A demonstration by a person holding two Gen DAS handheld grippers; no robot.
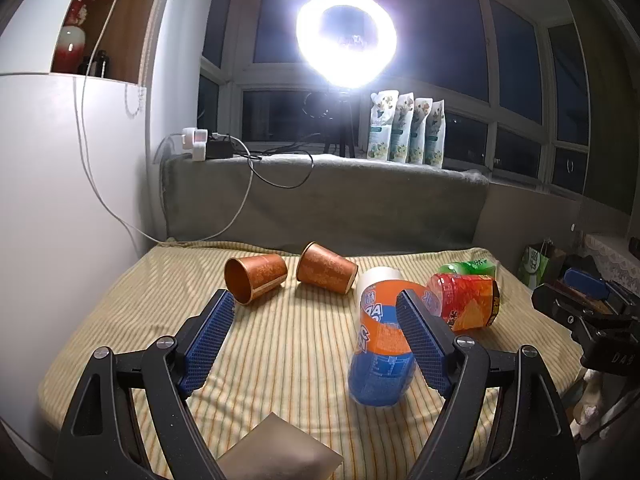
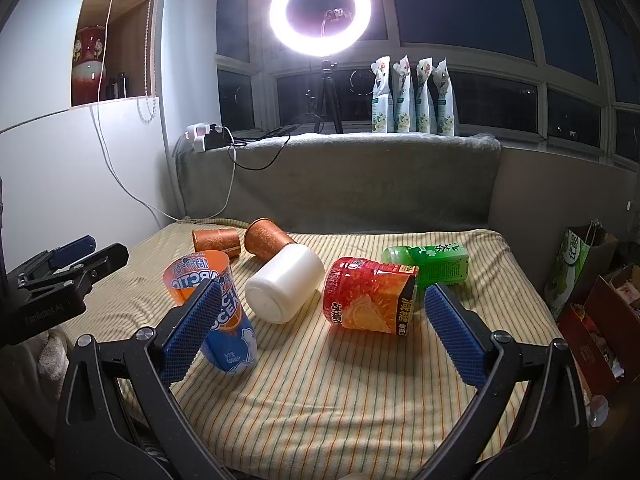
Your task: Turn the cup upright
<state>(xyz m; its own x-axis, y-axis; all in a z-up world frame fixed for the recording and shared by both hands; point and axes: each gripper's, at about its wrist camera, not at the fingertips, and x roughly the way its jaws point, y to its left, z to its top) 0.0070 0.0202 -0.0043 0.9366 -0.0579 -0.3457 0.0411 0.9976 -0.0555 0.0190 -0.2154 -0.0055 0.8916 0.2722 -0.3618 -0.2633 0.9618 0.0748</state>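
Several cups lie on a striped yellow cloth (image 1: pixel 280 360). Two copper paper cups (image 1: pixel 256 278) (image 1: pixel 326 267) lie on their sides at the back, also in the right wrist view (image 2: pixel 216 242) (image 2: pixel 266 240). An orange and blue Arctic Ocean cup (image 1: pixel 380 344) (image 2: pixel 224 320) stands tilted. A white cup (image 2: pixel 284 288) lies on its side beside it. A red and orange cup (image 2: pixel 370 300) (image 1: pixel 466 300) lies on its side, and a green cup (image 2: pixel 432 262) lies behind it. My left gripper (image 1: pixel 316 334) is open, the blue cup by its right finger. My right gripper (image 2: pixel 324 330) is open in front of the red cup.
A ring light (image 2: pixel 320 8) on a tripod shines from the grey ledge (image 2: pixel 340 160) behind, next to several pouches (image 2: pixel 414 96) and a power strip (image 2: pixel 204 136). A white cabinet (image 1: pixel 60 160) stands left. Bags and boxes (image 2: pixel 592 288) sit right of the cloth.
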